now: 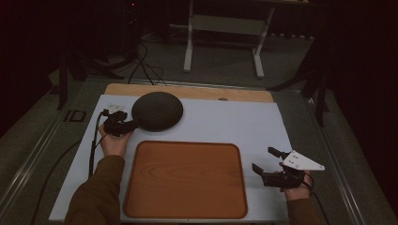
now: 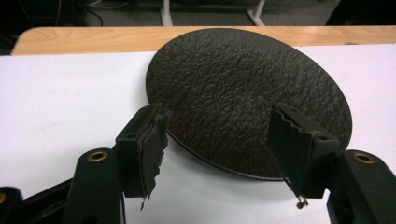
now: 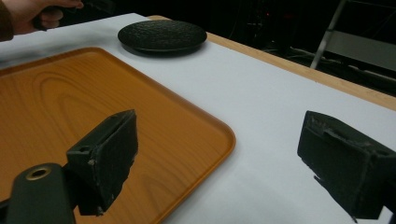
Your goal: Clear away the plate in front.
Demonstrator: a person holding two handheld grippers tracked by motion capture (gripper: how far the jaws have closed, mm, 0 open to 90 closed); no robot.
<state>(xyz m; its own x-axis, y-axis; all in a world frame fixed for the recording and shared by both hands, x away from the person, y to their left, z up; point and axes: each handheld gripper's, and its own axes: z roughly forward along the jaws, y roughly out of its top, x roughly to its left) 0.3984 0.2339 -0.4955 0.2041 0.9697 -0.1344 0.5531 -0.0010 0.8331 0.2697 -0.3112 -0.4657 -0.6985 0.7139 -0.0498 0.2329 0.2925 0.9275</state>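
No brand names or readable writing anywhere that I can spot, the lighting is too dim and nothing looks labelled.

The main thing here is a dark round plate (image 1: 157,110) with a rough pebbly texture, lying at the far left of the white sheet (image 1: 225,124) that covers the counter (image 1: 187,91). The left tongs (image 1: 123,124) are right at its near-left edge, held by the left hand (image 1: 114,140). From the high view you can't really tell what the jaws are doing, but the left gripper view clears it up: the left tongs (image 2: 217,140) are spread wide apart, with the plate (image 2: 247,93) between and beyond them, and neither pad (image 2: 152,144) looks like it's touching the rim.

The right tongs (image 1: 270,161) hover at the right side, just off the corner of the orange wooden tray (image 1: 185,180), with the grey triangular plate on top. The right gripper view shows the right tongs (image 3: 219,163) wide open over the tray corner (image 3: 93,107) and bare white sheet, gripping nothing. It also catches the plate (image 3: 162,35) far off, well apart from the tray, and the other hand (image 3: 32,11) at top left.

Beyond the counter there's a white metal stand frame (image 1: 225,33) and some cables (image 1: 141,65) on the floor.
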